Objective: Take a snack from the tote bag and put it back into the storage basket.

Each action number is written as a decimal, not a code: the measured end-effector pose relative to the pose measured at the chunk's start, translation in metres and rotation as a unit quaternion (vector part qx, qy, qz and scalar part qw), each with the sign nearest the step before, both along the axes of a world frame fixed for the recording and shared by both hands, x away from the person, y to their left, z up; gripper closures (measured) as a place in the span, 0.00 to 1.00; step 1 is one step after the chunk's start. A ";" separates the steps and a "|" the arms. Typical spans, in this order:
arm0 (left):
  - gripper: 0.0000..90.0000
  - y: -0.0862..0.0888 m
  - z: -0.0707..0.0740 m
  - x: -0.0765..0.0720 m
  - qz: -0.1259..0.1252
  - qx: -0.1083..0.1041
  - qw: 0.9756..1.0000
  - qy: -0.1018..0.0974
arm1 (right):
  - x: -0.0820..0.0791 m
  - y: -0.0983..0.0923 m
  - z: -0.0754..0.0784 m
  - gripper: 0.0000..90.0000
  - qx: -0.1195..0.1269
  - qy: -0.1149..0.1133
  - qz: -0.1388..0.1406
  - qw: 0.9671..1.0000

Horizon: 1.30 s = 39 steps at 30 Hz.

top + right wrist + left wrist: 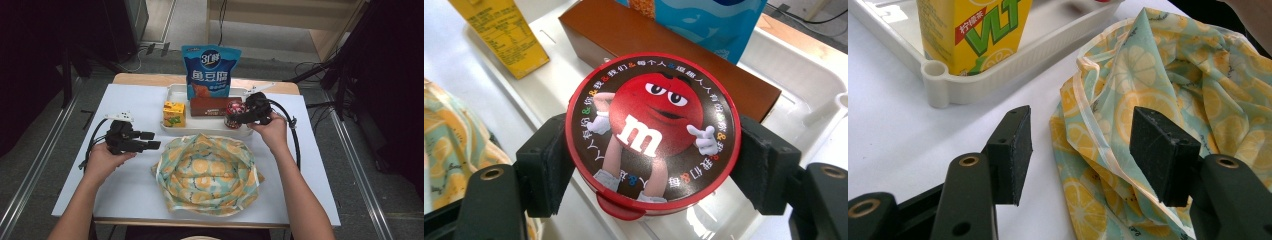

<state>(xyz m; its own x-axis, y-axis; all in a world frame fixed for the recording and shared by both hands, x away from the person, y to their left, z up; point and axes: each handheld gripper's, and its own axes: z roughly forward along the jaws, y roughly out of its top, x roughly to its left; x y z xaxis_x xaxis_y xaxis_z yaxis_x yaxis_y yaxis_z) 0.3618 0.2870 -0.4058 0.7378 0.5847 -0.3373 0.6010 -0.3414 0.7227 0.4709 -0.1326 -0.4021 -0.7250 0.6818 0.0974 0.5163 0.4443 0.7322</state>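
While the left claw gapes beside the lemon-print bag, the right claw grips the candy tin.

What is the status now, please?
Right gripper shut on candy tin in white tray. Left gripper open beside lemon-print bag. Brown box close behind tin.

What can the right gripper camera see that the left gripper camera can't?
The right gripper view alone has the round red candy tin clamped between the right gripper pads, plus the brown box and blue bag. The left gripper view alone has the left gripper, jaws apart over the table. Both share the lemon-print bag, yellow drink carton and white tray.
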 end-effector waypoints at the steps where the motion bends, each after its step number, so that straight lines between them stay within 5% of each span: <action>1: 0.47 0.000 0.000 0.000 0.000 0.001 1.000 0.000 | 0.000 0.000 -0.001 0.29 0.001 0.001 0.000 1.000; 39: 0.47 0.001 0.000 -0.001 0.000 0.000 1.000 0.000 | 0.004 0.007 -0.027 0.29 -0.030 0.009 0.015 0.999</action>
<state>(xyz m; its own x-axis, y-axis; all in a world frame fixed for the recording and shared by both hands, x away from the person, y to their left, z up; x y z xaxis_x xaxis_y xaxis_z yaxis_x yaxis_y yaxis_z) 0.3613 0.2877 -0.4060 0.7380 0.5838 -0.3383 0.6012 -0.3413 0.7226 0.4749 -0.1253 -0.4287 -0.7436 0.6649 0.0703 0.5145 0.5019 0.6953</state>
